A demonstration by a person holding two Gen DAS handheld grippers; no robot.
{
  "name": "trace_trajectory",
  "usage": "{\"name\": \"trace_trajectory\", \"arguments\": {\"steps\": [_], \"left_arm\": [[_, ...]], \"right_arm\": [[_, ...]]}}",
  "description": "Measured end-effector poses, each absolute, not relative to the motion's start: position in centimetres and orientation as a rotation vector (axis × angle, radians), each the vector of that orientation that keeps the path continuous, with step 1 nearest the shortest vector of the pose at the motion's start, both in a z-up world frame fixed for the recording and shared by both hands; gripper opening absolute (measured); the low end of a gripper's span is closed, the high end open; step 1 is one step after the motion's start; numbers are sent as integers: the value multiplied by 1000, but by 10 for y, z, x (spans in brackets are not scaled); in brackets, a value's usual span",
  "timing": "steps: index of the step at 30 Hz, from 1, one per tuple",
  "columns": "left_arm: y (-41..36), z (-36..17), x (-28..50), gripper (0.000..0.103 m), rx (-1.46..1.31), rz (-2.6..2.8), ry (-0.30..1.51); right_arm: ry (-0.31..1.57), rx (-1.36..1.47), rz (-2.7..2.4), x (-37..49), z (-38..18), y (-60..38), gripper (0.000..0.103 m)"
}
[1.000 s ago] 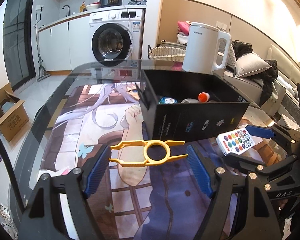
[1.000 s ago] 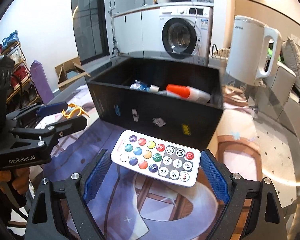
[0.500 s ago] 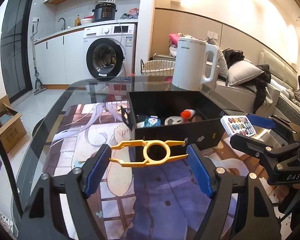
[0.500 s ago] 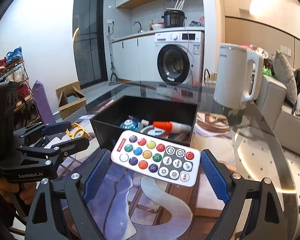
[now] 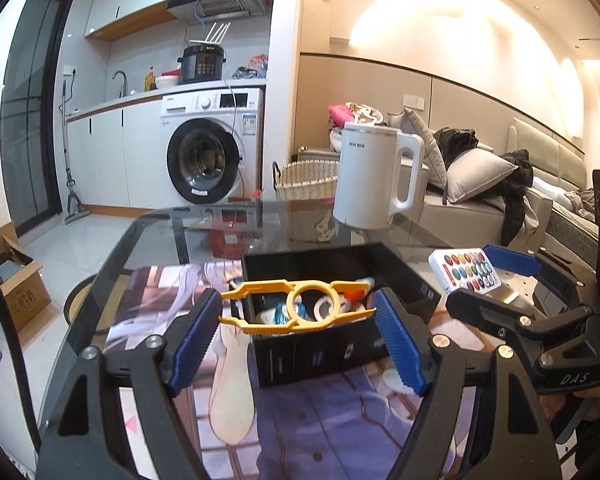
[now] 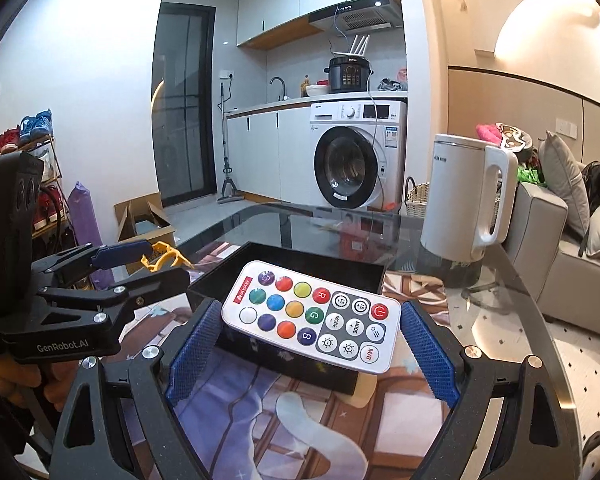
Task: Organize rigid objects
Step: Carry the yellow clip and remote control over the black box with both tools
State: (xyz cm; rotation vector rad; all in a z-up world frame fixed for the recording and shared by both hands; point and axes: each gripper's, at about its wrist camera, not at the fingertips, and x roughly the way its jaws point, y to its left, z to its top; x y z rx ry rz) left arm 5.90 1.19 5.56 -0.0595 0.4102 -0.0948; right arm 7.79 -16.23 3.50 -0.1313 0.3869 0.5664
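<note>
The left gripper (image 5: 298, 316) is clamping a yellow plastic tool with a ring in its middle and two long flat arms (image 5: 298, 307), its blue ribbed pads pressing on the tool's two ends. The tool is hanging in the air above the near wall of the open black cardboard box (image 5: 324, 354), which is standing on the glass table (image 5: 148, 236) over a printed anime mat (image 5: 300, 420), toward the table's middle.

The right gripper (image 6: 310, 336) is gripping a white flat remote control with round coloured buttons (image 6: 312, 316) by its two short ends. In the right wrist view the remote is floating level, in front of and above the box's near rim; from the left wrist view it is sitting out past the box's right wall, so it does not appear to be over the opening yet.

Several small items are already lying inside the box: a white piece with an orange cap (image 5: 354, 294), something blue and white, and a white ring-like shape, too small to name. So part of the sorting looks done. Both held things are still waiting to be lowered in and released. A white electric kettle (image 5: 374, 178) is standing near the table's far edge, well apart from the box; whether it belongs to the tidy-up is unclear.
</note>
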Motion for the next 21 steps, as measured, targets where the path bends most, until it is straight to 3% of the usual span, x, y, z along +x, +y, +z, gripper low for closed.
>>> {"name": "trace_trajectory", "arguments": {"steps": [21], "left_arm": [[15,63,94,78,-84,-67,333]], "right_arm": [[325,-134,591,100,56,-150,91]]}}
